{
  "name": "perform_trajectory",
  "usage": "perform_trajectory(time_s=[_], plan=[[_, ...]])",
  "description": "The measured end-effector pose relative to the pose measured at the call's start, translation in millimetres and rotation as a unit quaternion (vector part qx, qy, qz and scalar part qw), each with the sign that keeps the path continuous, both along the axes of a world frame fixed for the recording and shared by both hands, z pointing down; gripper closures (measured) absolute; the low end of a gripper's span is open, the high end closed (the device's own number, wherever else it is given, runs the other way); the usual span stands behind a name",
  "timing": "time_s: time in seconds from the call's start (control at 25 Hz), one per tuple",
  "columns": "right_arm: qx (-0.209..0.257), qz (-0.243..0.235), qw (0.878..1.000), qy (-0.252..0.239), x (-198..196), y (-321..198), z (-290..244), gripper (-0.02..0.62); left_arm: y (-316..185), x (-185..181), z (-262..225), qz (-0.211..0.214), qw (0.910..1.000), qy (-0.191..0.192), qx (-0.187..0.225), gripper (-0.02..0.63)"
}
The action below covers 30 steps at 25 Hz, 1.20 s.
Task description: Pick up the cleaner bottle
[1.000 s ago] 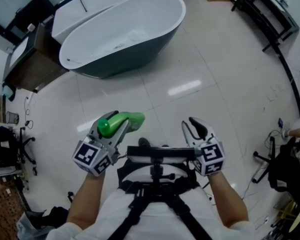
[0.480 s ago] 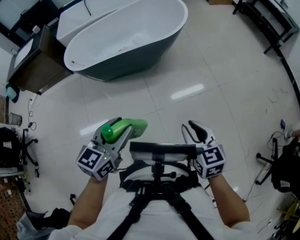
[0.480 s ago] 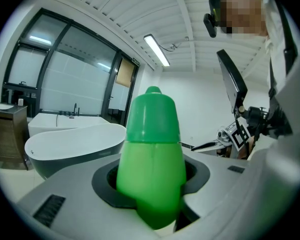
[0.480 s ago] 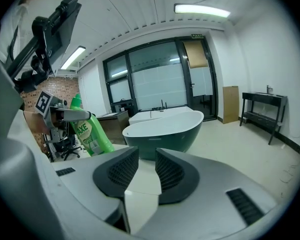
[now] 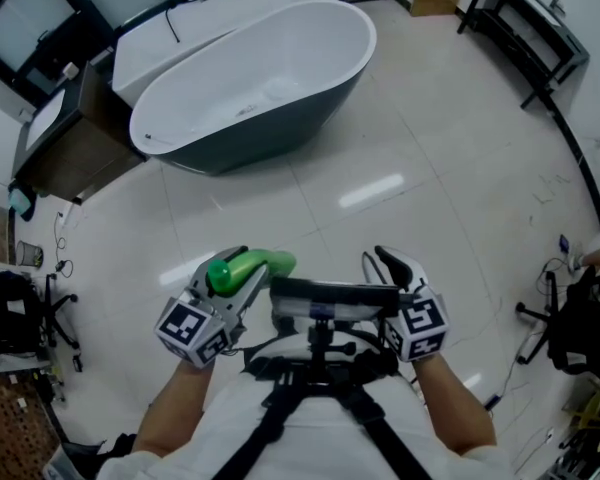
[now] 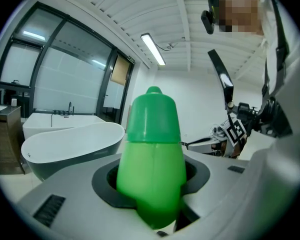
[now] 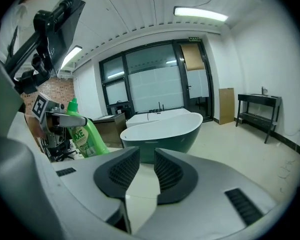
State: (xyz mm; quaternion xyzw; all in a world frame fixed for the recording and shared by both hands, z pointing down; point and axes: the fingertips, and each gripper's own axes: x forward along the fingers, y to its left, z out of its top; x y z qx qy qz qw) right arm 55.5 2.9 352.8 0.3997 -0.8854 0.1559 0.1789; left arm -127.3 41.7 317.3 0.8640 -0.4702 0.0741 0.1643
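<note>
I am holding the cleaner bottle in the left gripper. Its jaws are standing partly apart and pressing on the green body from both sides, just below the cap. The dark pads are seating against the bottle's flanks.

The bottle's long axis is running across the line of the jaws, not along it. The cap is pointing up and rising above the jaws, and the body is dropping down between them. In the right gripper view the bottle is leaning a little: cap uppermost, base lower and swung toward the bathtub, printed label facing the camera. The head view is looking down onto the cap, with the lighter green body reaching out past the jaw tips toward the right gripper.

The right gripper is riding level with the left one and well apart from the bottle. Its jaws have just been closing and are now leaving only a narrow gap, with nothing between the ribbed pads; the tiled floor is showing through the gap.
</note>
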Motion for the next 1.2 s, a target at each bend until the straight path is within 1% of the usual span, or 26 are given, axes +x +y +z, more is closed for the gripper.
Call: perform_trajectory(time_s=[0.08,0.16,0.2,0.24,0.36,0.52,0.68,0.88,1.2], plan=[[0.003,0.011,1.0,0.004,-2.0,1.1,-2.2,0.514,1.6,-2.6,0.1,0.009,1.0,0.003,0.001,0.43],[0.0,0.022,1.0,0.011,-2.1,3.6,-0.7,0.548,2.2,-2.6,-1.9,0.016,0.9999,0.004,0.002,0.43],[-0.003,0.026,1.0,0.016,-2.3,5.5,0.8,0.577,2.4,-2.4,-3.3,0.019,0.9998,0.004,0.002,0.429],[-0.005,0.029,0.999,0.021,-3.1,7.4,1.9,0.586,2.7,-2.2,-4.4,0.022,0.9997,0.005,0.002,0.428],[-0.015,0.04,0.999,0.031,-4.0,13.4,7.5,0.588,5.6,-1.3,-4.5,0.032,0.9995,0.007,0.002,0.428],[-0.028,0.053,0.998,0.036,-4.3,20.6,13.3,0.588,8.3,-1.4,-2.5,0.046,0.9988,0.011,0.013,0.428],[-0.037,0.056,0.997,0.035,-3.7,27.0,13.7,0.588,9.7,-1.5,-4.2,0.038,0.9992,0.008,-0.005,0.428],[-0.036,0.06,0.997,0.027,-0.3,27.7,4.4,0.588,10.6,1.0,-2.5,0.043,0.9991,0.003,0.005,0.428],[-0.023,0.06,0.998,0.018,4.9,24.6,-14.3,0.588,17.0,0.8,-6.8,0.039,0.9992,0.006,0.002,0.428]])
